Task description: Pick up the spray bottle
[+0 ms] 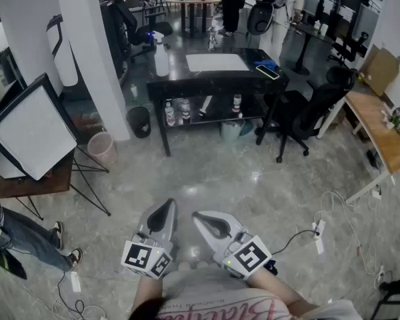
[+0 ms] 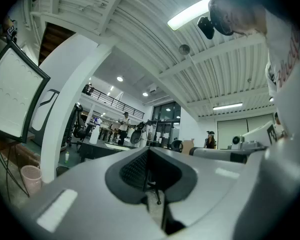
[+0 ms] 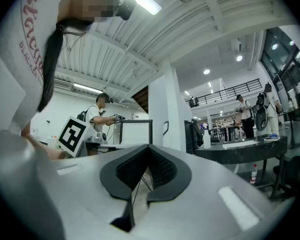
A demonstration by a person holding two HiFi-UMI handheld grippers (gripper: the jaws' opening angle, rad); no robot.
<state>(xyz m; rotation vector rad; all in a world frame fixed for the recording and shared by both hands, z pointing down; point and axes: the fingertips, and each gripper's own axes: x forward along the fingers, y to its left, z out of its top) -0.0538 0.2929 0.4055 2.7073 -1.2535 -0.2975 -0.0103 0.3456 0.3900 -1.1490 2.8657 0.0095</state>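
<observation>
The spray bottle [image 1: 161,54], white with a blue top, stands on the left end of a black table [image 1: 213,80] several steps ahead of me. It shows small and far off in the left gripper view as the spray bottle [image 2: 94,133] and in the right gripper view as the spray bottle [image 3: 206,138]. Both grippers are held close to my body, low in the head view and far from the table. The left gripper [image 1: 167,207] is shut with nothing in it. Beside it, the right gripper [image 1: 201,219] is shut too, and holds nothing.
A white sheet [image 1: 217,62] and a phone [image 1: 267,72] lie on the table, with bottles on its lower shelf. A black office chair [image 1: 305,115] stands at its right. A softbox light [image 1: 28,131], a pink basket [image 1: 102,148] and a black bin [image 1: 139,121] are left. Cables [image 1: 320,235] cross the floor.
</observation>
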